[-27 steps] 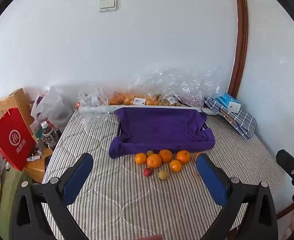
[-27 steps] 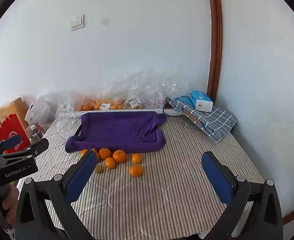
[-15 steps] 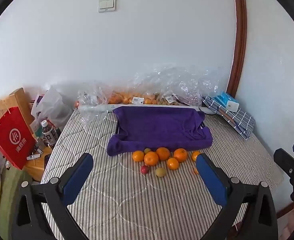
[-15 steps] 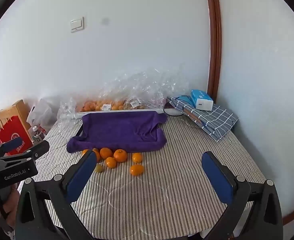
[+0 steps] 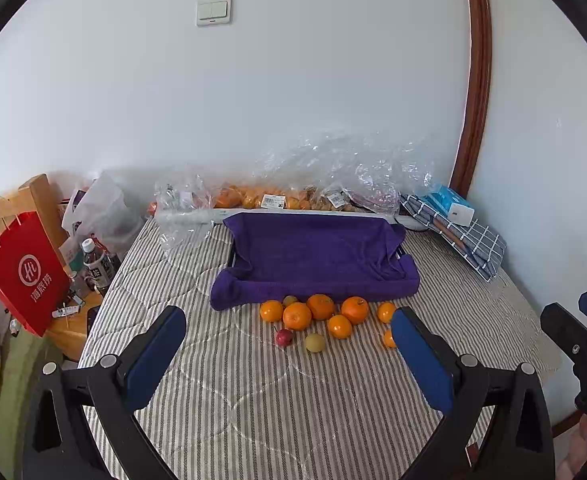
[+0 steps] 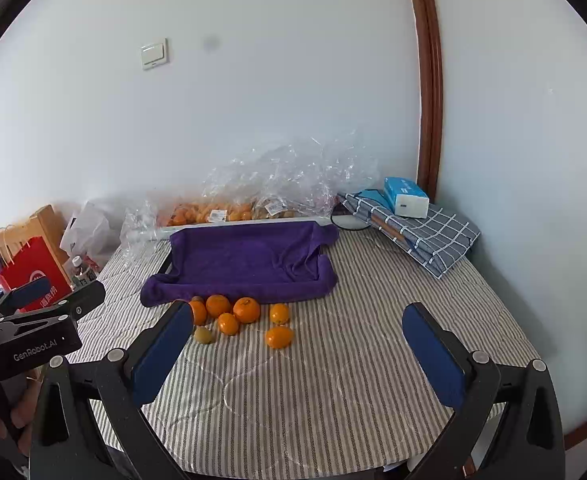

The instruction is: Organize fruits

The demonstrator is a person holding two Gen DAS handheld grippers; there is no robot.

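Orange fruit, mostly oranges (image 5: 320,306), lie loose in a cluster on the striped table (image 5: 293,408), touching or just beside the near edge of a tray draped in a purple towel (image 5: 317,256). A small red fruit (image 5: 284,337) and a yellow-green fruit (image 5: 315,342) sit at the near side of the cluster; one orange (image 6: 279,337) lies a little apart to the right. The left gripper (image 5: 289,352) and right gripper (image 6: 297,352) hover near, both spread wide and holding nothing. The oranges are probably firm, light and prone to roll; the dimpled peel should give fair friction. Grip across the widest part, pads on opposite sides, with moderate pressure. The two small fruits likely bruise more easily and, being narrow, need the pads well centred. Bagged fruit (image 5: 253,200) lies far, against the wall.
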